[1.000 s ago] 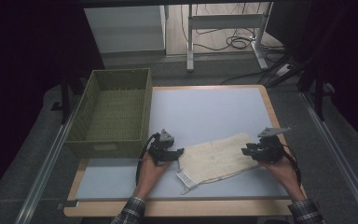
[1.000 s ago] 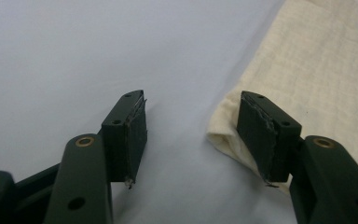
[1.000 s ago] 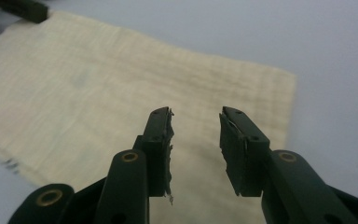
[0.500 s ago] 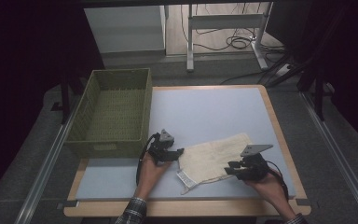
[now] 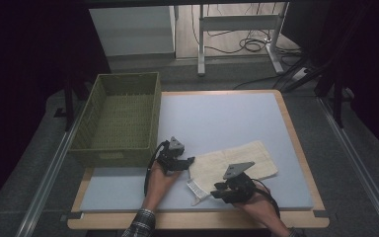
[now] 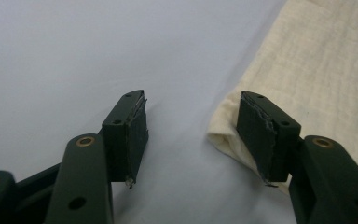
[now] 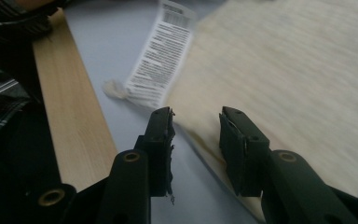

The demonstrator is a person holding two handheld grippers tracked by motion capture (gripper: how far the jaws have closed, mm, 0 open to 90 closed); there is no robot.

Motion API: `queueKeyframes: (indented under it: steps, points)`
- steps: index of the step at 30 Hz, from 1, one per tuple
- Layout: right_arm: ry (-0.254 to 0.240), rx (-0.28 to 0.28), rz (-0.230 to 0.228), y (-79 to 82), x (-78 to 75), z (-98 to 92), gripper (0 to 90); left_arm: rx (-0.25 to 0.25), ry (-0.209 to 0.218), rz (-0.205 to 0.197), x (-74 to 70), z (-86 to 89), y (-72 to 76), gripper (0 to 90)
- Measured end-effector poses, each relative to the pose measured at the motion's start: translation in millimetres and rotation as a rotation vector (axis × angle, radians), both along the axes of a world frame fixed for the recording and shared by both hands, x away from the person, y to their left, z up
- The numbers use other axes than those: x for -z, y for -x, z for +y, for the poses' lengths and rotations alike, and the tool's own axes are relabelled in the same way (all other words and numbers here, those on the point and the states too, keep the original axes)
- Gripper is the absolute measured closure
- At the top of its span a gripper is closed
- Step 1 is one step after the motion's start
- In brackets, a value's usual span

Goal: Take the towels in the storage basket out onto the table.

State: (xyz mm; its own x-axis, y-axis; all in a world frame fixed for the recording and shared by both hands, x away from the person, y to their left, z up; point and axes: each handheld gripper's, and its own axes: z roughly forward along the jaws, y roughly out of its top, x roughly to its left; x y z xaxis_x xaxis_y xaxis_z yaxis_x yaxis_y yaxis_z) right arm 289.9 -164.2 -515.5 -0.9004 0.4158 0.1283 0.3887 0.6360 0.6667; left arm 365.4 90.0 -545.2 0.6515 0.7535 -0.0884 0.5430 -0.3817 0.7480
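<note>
in the high view a cream cloth [image 5: 234,163] lay flat on the grey mat [image 5: 227,118], low and right of centre in the frame, its long side running from lower left up to the right. a white tag [image 5: 196,188] stuck out from the cloth's lower left corner onto the mat. the left gripper [image 5: 186,161] sat at the cloth's left edge, just left of centre, with the person's left hand [image 5: 158,178] below it. in the left gripper view its jaws stood apart and gripped nothing: the left pad rested over bare mat, the right pad sat right against the folded edge of the cloth [image 6: 326,70], and the gap between them showed mostly mat, with only the edge of the fold reaching in. the right gripper [image 5: 218,190] lay at the cloth's lower edge, near the tag, low in the frame, with the right hand [image 5: 256,202] behind it. in the right gripper view, which was somewhat blurred, its jaws had just been opening a little and stood apart, straddling the cloth's [image 7: 284,70] near edge; i could not tell whether either pad touched the fabric, and no grip showed. the tag [image 7: 161,60] lay at the upper left there, with a wooden table edge [image 7: 72,135] at the left. a green basket [image 5: 121,118] stood at the left of the high view, well apart from the cloth.
</note>
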Motion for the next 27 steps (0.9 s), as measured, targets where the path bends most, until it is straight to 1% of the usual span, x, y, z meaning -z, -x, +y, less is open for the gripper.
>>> queueKeyframes:
  steps: [6, 11, 13, 15, 18, 20, 21, 22, 25, 26, 27]
  points:
    - [0.005, -0.040, 0.013, 5.5, 1.6, 25.8, 60.2, 0.003, -0.001, 0.000, -0.1, 0.3, -0.2, 42.8]
    - [0.024, -0.051, 0.013, 6.7, 5.3, 45.3, 56.6, 0.002, 0.000, 0.000, 0.0, 0.4, -0.3, 42.9]
    - [0.046, -0.048, -0.003, 7.6, 6.7, 52.5, 55.1, 0.002, 0.000, 0.000, 0.0, 0.4, -0.4, 42.9]
    - [0.075, -0.046, -0.043, 8.7, 7.4, 58.1, 55.3, 0.001, 0.000, 0.000, 0.0, 0.4, -0.3, 42.9]
    - [0.117, -0.042, -0.091, 10.2, 7.1, 60.8, 64.5, 0.001, 0.000, 0.001, 0.0, 0.3, -0.2, 42.9]
    - [0.129, -0.023, -0.094, 7.4, 6.3, 59.3, 76.6, -0.001, 0.002, 0.001, 0.1, 0.1, -0.1, 42.9]
    - [0.125, -0.014, -0.083, 4.8, 6.3, 57.9, 81.2, -0.001, 0.000, 0.001, -0.1, 0.1, 0.0, 42.9]
    - [0.113, -0.009, -0.055, 0.8, 6.3, 55.7, 83.5, -0.001, -0.001, 0.001, -0.1, 0.0, 0.1, 43.0]
    - [0.087, -0.003, -0.011, -4.5, 6.7, 52.7, 85.1, -0.009, -0.004, -0.004, -0.4, 0.3, 0.3, 46.0]
    - [0.077, -0.002, 0.004, -5.9, 6.9, 51.5, 85.2, 0.013, 0.002, -0.009, -0.6, 0.4, 0.9, 49.6]
    - [0.062, 0.003, 0.026, -7.4, 7.2, 49.9, 85.4, 0.060, 0.014, -0.010, -0.7, 0.3, 1.3, 60.3]
